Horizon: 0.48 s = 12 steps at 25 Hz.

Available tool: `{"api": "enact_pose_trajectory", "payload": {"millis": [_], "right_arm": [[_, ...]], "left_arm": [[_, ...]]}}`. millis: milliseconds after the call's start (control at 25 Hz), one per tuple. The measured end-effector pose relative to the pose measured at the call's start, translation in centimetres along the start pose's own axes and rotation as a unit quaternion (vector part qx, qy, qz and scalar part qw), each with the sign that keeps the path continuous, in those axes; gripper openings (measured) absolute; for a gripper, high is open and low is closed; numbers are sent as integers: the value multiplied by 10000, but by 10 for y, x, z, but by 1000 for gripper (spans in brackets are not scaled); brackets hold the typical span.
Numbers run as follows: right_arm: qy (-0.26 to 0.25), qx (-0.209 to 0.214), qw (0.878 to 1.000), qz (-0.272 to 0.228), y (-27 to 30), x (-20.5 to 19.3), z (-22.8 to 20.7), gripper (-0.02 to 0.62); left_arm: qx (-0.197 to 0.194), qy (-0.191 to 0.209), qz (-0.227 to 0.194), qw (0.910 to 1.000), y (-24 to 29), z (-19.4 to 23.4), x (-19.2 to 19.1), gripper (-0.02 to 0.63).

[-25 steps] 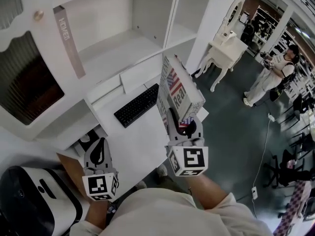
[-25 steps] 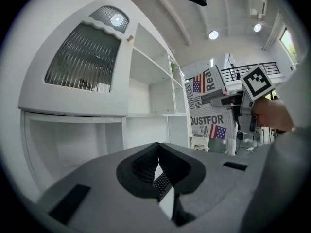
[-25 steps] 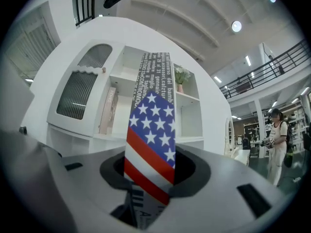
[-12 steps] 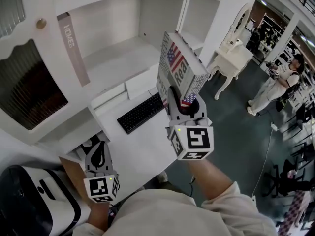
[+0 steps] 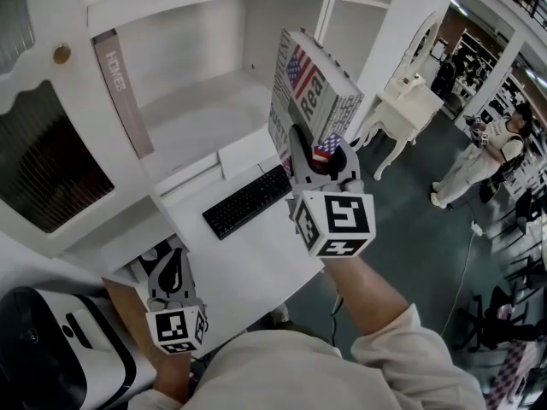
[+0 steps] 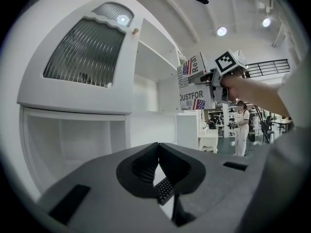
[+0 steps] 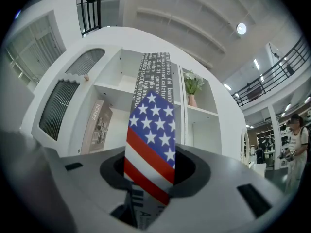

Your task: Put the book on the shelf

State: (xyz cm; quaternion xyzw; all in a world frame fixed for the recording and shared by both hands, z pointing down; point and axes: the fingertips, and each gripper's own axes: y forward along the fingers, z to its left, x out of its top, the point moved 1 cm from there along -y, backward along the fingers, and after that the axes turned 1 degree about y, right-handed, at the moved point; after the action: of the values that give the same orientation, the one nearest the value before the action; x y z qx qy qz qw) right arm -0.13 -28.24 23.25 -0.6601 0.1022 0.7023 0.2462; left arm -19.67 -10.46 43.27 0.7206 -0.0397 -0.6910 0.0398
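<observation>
My right gripper point(image 5: 318, 156) is shut on the lower end of the book point(image 5: 312, 88), a thick volume with a stars-and-stripes spine and newsprint covers. It holds the book upright in the air, above the desk and in front of the white shelf unit point(image 5: 205, 101). In the right gripper view the flag spine point(image 7: 150, 130) rises between the pads of the right gripper point(image 7: 150, 174), with the open shelf compartment point(image 7: 119, 115) behind it. My left gripper point(image 5: 168, 267) hangs low at the desk's near left edge, shut and empty; in its own view this gripper point(image 6: 156, 152) has its pads touching at the tips.
A tall "HOMES" book point(image 5: 120, 92) leans at the left side of the shelf compartment. A black keyboard point(image 5: 248, 199) lies on the white desk point(image 5: 248, 254). A vase of flowers point(image 7: 193, 89) stands in the right compartment. A white dressing table point(image 5: 402, 92) and a person point(image 5: 479, 152) are at the right.
My right gripper has risen and moved farther toward the shelf, carrying the book with it. The left gripper has stayed about where it was.
</observation>
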Motion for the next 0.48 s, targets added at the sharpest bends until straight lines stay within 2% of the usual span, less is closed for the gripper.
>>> {"api": "enact_pose_trajectory", "payload": {"millis": [480], "right_arm": [[-29,141,9999,-39,38,10,-5,159]], "left_arm": [[219,-93,42,9997,7,3,-4,3]]}}
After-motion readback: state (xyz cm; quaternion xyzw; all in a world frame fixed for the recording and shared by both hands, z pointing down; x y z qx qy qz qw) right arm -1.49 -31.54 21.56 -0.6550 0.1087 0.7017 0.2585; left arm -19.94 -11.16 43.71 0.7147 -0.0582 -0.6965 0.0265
